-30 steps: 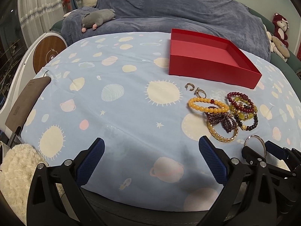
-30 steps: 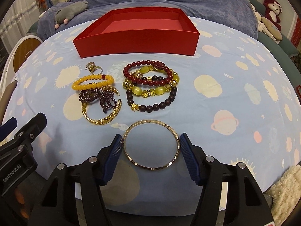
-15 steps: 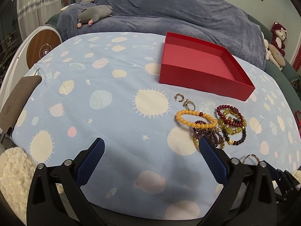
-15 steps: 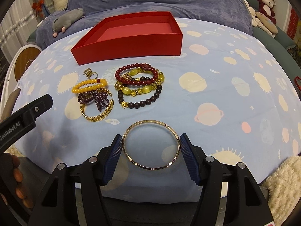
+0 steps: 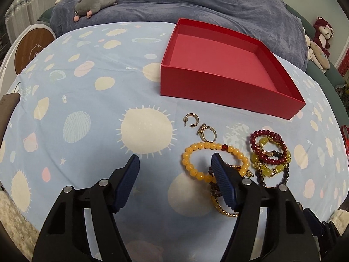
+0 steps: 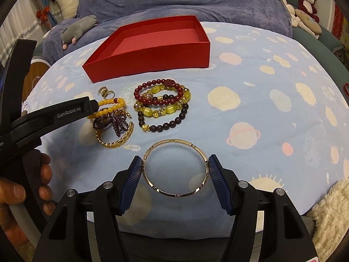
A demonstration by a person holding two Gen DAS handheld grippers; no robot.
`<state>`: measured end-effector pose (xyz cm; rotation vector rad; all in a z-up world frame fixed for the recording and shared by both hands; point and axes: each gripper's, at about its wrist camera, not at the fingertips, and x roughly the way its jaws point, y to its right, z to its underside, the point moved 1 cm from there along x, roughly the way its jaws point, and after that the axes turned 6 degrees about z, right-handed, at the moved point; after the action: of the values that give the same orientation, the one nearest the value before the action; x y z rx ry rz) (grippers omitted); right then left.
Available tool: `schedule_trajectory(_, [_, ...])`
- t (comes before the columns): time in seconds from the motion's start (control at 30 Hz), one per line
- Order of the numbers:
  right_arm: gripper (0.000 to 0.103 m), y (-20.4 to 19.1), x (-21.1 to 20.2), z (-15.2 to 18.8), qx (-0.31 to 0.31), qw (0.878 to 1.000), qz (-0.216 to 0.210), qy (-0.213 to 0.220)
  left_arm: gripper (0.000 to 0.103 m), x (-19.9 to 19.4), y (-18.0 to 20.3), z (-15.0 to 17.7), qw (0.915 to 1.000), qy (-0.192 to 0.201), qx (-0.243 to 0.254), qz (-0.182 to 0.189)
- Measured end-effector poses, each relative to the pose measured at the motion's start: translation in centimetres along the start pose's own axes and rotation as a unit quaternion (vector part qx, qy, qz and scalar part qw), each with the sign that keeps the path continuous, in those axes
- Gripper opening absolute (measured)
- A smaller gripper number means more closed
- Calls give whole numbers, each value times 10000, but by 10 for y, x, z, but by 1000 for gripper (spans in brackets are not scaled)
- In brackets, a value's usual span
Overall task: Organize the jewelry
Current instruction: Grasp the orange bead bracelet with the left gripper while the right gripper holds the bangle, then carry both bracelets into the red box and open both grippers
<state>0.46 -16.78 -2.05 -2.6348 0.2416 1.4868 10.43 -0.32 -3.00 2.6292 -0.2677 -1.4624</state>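
One red box (image 5: 220,65) sits open-topped on the counter (image 5: 87,100), long side running across my view, with lots of bare cloth to its left. In front of it there's a bracelet pile, with one yellow bead bracelet (image 5: 194,168) and two small rings (image 5: 207,133). My left tongs (image 5: 175,169) are closing over the yellow one, not pinching. My right tongs (image 6: 174,170) clamp one gold bangle (image 6: 174,168), lying flat.

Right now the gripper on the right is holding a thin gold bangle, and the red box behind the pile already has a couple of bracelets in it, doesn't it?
Not quite. The red box is empty: the left wrist view shows only its bare pink floor. The right gripper does hold the thin gold bangle between its pads; the beaded bracelets lie on the cloth.
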Motion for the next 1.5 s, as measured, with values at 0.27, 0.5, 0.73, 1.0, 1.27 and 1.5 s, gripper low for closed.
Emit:
schedule_trajectory(0.27, [60,-3,5,-1,-8,10000,-61,-52,28,7,9,4,9996,14,258,56])
schedule_trajectory(0.5, [60,-2,3,-1,-14,10000,-69,-25,7,1,12,6,9986,10,426,320])
schedule_trajectory(0.73, [60,2,-14,-4,-2,9998,-121,132,7,-37,13,2,9972,270,363,587])
schedule_trajectory(1.0, [60,7,-44,-19,1,9993,-211,314,7,-83,32,-15,9929,529,555,908])
schedule_trajectory(1.27, [61,3,-58,-81,-260,9971,-290,657,7,-104,54,-65,9858,807,831,1213])
schedule_trajectory(1.5, [61,-6,-26,-170,-207,9959,-453,757,7,-79,65,-146,9811,988,842,1435])
